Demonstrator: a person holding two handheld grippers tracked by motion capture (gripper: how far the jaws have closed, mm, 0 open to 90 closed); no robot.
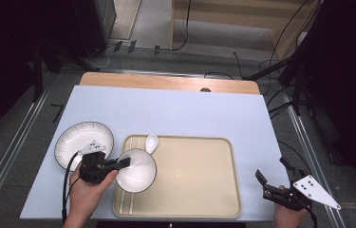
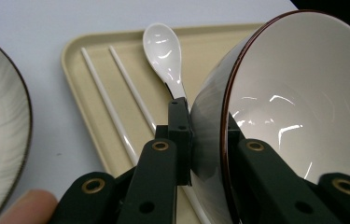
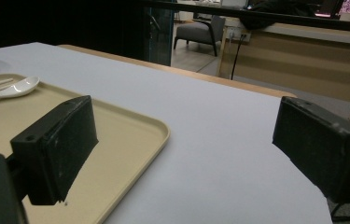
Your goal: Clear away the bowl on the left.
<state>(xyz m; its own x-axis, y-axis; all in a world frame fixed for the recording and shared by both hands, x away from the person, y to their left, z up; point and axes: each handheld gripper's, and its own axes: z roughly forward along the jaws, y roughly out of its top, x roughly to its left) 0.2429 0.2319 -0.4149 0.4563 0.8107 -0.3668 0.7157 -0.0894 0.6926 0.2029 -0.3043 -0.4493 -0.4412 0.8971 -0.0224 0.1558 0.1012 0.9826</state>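
Note:
My left gripper is shut on the wall of a white bowl with a dark rim, one jaw inside and one outside. It holds the bowl tilted over the left part of a beige tray. In the left gripper view the bowl faces right, pinched at its rim by the gripper. A white spoon and two white chopsticks lie on the tray behind it. My right gripper stands open beside the tray's right edge, nothing between its jaws.
A white ribbed plate sits on the pale blue mat left of the tray. The spoon lies at the tray's far left corner. The tray's middle and right are bare. Cables and stands lie on the floor beyond the table.

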